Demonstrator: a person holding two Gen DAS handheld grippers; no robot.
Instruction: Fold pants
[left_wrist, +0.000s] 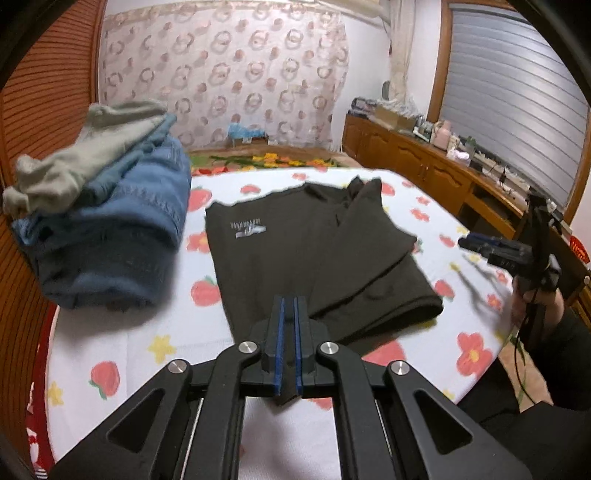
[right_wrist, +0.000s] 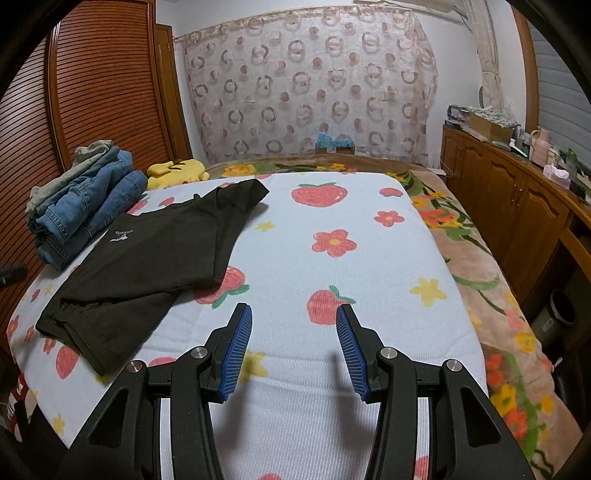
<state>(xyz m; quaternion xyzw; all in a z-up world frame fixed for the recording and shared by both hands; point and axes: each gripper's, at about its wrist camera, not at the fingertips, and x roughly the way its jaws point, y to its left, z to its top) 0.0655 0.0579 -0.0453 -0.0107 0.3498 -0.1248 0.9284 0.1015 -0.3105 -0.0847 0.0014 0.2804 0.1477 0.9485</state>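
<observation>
The dark pants (left_wrist: 295, 251) lie folded on the flowered white sheet (left_wrist: 122, 354), with a small white logo facing up; they also show in the right wrist view (right_wrist: 147, 258) at the left. My left gripper (left_wrist: 289, 306) is shut with nothing between its blue pads, hovering over the near edge of the pants. My right gripper (right_wrist: 294, 314) is open and empty above the bare sheet (right_wrist: 332, 424), to the right of the pants. It shows in the left wrist view (left_wrist: 469, 242) at the right, held by a hand.
A stack of folded jeans and other clothes (left_wrist: 107, 229) sits at the left of the pants, also in the right wrist view (right_wrist: 81, 206). A yellow plush (right_wrist: 177, 170) lies behind. Wooden cabinets (right_wrist: 517, 214) line the right; a slatted wardrobe (right_wrist: 92, 92) stands at the left.
</observation>
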